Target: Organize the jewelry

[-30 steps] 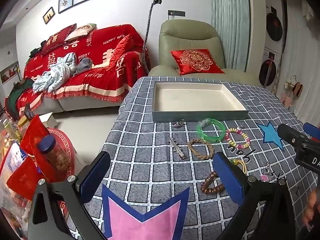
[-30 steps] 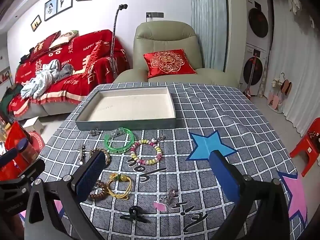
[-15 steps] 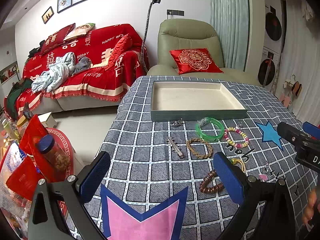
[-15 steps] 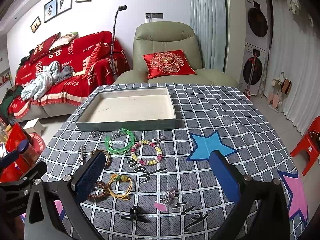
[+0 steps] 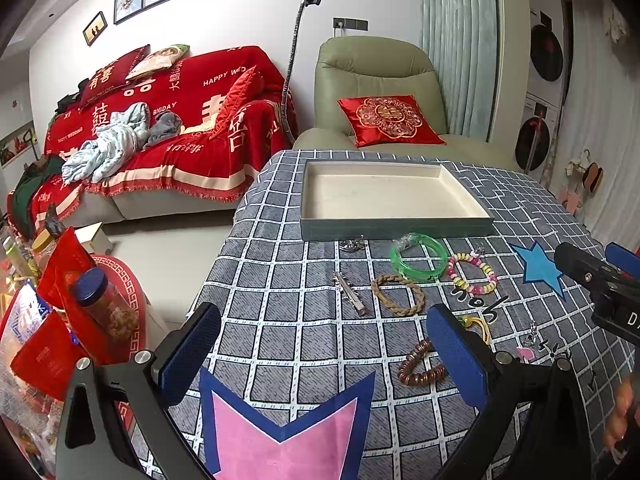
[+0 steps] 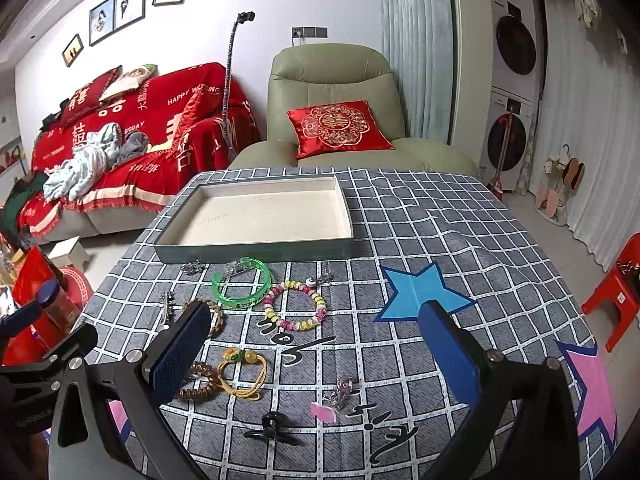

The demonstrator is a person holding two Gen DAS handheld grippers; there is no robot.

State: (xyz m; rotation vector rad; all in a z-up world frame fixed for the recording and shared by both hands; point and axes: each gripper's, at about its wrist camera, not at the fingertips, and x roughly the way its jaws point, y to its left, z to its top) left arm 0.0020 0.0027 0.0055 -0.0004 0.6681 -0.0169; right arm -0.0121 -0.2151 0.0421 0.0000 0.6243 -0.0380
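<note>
Covering my table is a grey checked cloth (image 6: 460,216) with star patches, and on its far side sits the shallow tray (image 6: 256,246), bare inside. My left gripper (image 5: 324,352) and right gripper (image 6: 316,344) both hover above the near edge, jaws spread wide, gripping nothing. Jewelry lies loose between tray and grippers: green bangle (image 6: 243,286) just before the tray, pastel bead bracelet (image 6: 295,311) beside it, braided bracelet (image 5: 398,295), yellow cord bracelet (image 6: 243,374) touching the brown bead bracelet (image 6: 199,388), black claw clip (image 6: 272,428) nearest me.
</note>
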